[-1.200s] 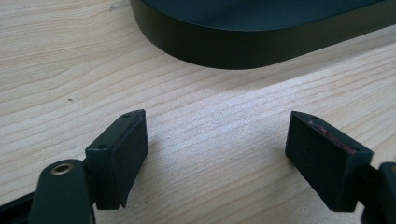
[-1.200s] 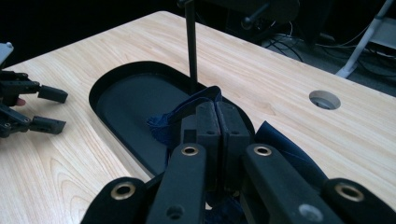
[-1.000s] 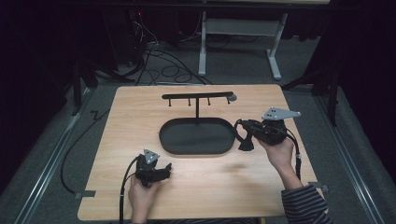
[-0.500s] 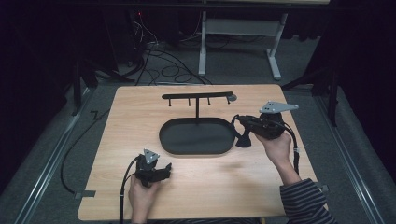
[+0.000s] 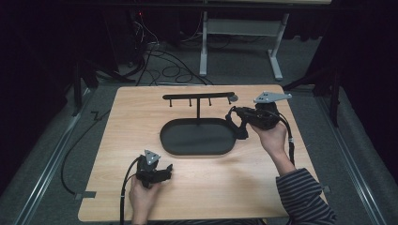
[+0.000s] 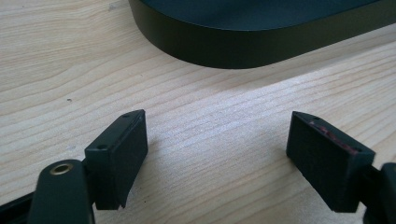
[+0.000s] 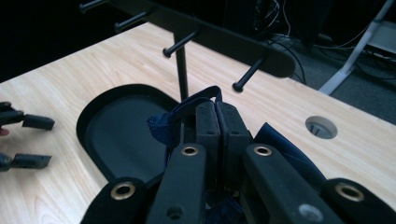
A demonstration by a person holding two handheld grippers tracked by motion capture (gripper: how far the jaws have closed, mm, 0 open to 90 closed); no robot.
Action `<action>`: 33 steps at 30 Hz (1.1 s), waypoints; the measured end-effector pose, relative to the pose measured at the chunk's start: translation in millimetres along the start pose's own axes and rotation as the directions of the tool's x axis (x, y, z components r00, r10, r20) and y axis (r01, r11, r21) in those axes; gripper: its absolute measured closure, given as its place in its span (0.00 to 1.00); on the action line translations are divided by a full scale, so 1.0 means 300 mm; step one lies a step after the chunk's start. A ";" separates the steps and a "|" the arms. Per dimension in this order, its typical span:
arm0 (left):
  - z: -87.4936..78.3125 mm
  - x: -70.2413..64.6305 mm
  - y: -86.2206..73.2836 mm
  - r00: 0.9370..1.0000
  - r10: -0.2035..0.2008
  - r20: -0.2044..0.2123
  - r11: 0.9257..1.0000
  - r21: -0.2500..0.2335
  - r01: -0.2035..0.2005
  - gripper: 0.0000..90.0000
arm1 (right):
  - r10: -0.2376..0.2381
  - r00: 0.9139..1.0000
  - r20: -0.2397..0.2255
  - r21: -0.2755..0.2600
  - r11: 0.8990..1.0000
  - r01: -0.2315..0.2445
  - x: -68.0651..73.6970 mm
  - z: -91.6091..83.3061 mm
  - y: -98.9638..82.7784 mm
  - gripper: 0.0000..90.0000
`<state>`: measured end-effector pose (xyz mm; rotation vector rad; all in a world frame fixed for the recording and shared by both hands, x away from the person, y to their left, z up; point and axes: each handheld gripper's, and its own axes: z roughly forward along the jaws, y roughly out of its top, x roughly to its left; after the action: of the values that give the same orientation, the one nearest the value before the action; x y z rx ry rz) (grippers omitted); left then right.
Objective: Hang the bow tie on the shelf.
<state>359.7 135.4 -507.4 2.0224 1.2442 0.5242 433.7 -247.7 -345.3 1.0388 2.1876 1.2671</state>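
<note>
1. We can read no text, label, brand, number or sign in any of the views.
2. The wooden desk [image 5: 117, 154] bears only its grain, with no print that we can make out.
3. The black tray [image 5: 197, 138] and the black rack [image 5: 199, 96] above it are plain, with no marking that we can read.
4. The black pads of the left hand-held gripper [image 6: 224, 154] and the right hand-held gripper [image 7: 217, 123] carry no lettering; we see only screws and brass eyelets.
5. The dark blue cloth [image 7: 161, 126] shows no tag or print.
</note>
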 end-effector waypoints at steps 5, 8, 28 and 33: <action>0.000 0.000 0.000 1.000 0.000 0.000 1.000 0.000 0.000 0.23 | -0.004 1.000 0.012 -0.009 1.000 0.005 -0.010 0.005 0.025 1.00; 0.000 0.000 0.000 1.000 0.000 0.000 1.000 0.000 0.000 0.23 | -0.003 1.000 0.018 -0.009 1.000 0.004 -0.015 0.011 0.039 1.00; 0.000 0.002 0.000 1.000 -0.002 0.004 1.000 0.001 0.002 0.24 | 0.037 0.998 0.048 -0.002 0.999 -0.036 -0.055 0.077 0.092 1.00; 0.000 0.001 0.000 1.000 -0.002 0.002 1.000 0.000 0.002 0.23 | 0.046 0.997 0.055 0.000 0.999 -0.046 -0.066 0.093 0.104 1.00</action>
<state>359.9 135.7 -507.4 2.0209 1.2447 0.5212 477.2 -237.6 -333.0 1.1175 2.1357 1.2420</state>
